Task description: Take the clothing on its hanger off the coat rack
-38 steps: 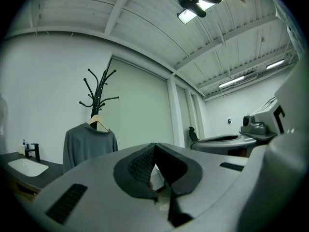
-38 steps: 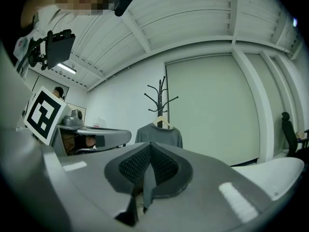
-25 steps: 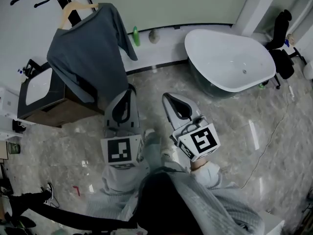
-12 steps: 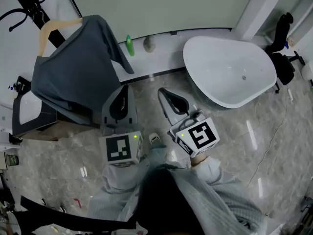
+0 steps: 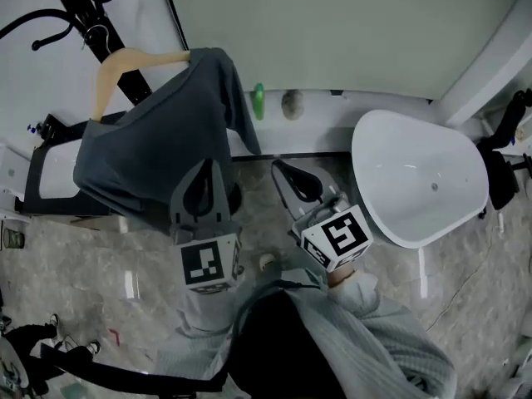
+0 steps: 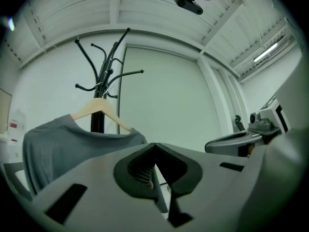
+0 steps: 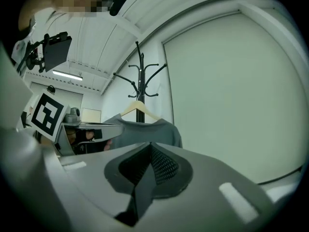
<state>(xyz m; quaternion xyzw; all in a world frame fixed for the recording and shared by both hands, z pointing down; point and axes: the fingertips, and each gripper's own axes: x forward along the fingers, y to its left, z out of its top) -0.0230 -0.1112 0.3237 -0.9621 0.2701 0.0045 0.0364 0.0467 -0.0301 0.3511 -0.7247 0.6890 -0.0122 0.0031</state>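
- The grey garment (image 5: 158,148) is seen in the upper left of the head view. It is draped over a wooden hanger (image 5: 125,63), and the hanger is hooked on the black coat rack (image 5: 79,2).
- The left hand-held gripper (image 5: 208,165) is held near the centre of the frame, with its tip at the lower right edge of the garment. Its jaws are pressed together and nothing is kept between them.
- The right hand-held gripper (image 5: 280,167) is held just to the right of the left one, over the marble floor (image 5: 100,256). Its jaws are also brought together and they are empty.
- In both gripper views the garment on its hanger is shown beyond the closed jaws, in the left half of the frame.
- A white bathtub (image 5: 416,181) is placed at the right of the head view, and a green bottle (image 5: 258,100) is stood on the ledge at the upper centre.
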